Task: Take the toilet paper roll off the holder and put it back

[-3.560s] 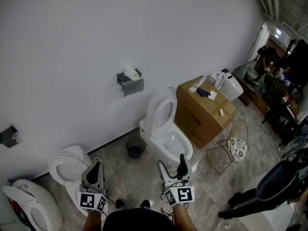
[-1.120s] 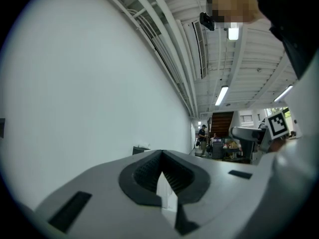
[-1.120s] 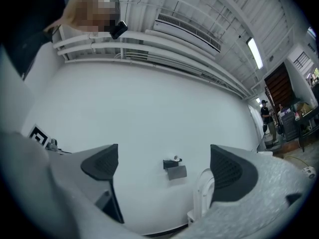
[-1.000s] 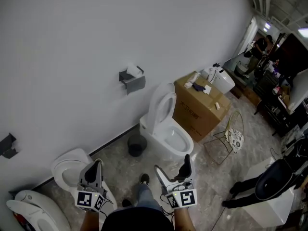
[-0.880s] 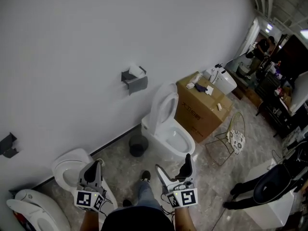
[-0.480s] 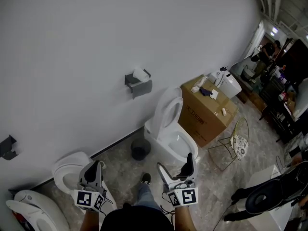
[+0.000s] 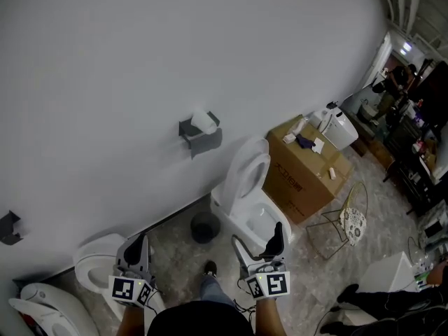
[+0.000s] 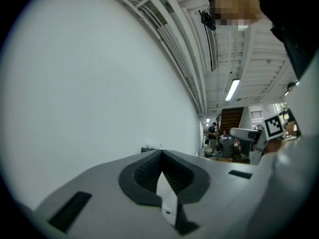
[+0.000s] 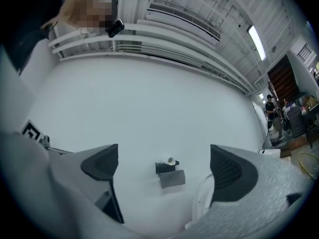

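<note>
White toilet paper roll [image 7: 204,122]: sat on the grey wall-mounted holder [image 7: 201,140], well apart from you. Your left gripper [image 7: 137,247]: jaws pressed together, nothing between. Your right gripper [image 7: 257,238]: jaws wide, empty, facing the roll. Task apparently unstarted: removal and replacement both outstanding.

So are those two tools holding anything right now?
Nothing is held. The left tool is shut on nothing, the right tool is open and empty. The white toilet paper roll sits on its grey wall holder.
</note>
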{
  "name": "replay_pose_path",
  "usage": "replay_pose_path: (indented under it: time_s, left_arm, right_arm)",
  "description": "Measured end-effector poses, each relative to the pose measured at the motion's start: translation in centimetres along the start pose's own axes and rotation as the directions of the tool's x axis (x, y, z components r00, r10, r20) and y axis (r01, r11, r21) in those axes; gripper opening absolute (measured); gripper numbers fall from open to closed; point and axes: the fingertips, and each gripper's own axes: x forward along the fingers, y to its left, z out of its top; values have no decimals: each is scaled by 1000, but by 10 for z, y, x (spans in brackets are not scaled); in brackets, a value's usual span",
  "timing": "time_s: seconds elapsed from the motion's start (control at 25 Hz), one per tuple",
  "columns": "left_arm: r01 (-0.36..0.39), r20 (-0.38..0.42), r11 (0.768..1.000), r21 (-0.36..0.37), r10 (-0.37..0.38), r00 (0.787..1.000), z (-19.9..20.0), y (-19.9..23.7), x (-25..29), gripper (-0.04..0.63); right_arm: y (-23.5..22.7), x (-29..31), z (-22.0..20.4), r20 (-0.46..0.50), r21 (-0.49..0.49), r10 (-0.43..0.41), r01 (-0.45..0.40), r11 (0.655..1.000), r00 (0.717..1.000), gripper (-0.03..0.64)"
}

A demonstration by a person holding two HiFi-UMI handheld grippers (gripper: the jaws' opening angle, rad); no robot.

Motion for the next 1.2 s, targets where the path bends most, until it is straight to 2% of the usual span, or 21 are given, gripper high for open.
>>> replay_pose_path:
  time_s: [0.4,0.68,0.92,1.2]
  left_arm:
    - [-56,7,998,10,56,998,8,-6,98,3]
    - [-129,21,991,32,128,992,12,-9,158,3]
    - [-187,24,982,31,186,982,12,-13,193,3]
    - [-228,11,973,34,228,974,12,-13,210,3]
  right_arm:
    - [-65,91,-8,0,16,49,-49,999,999,552]
    - [-103,151,-19,-21,25,115,-115,993,993,552]
    - [-128,186,-22,-9,50,170,-170,984,985,552]
    - [-135,211,-30,-13,53,216,-215,975,976,552]
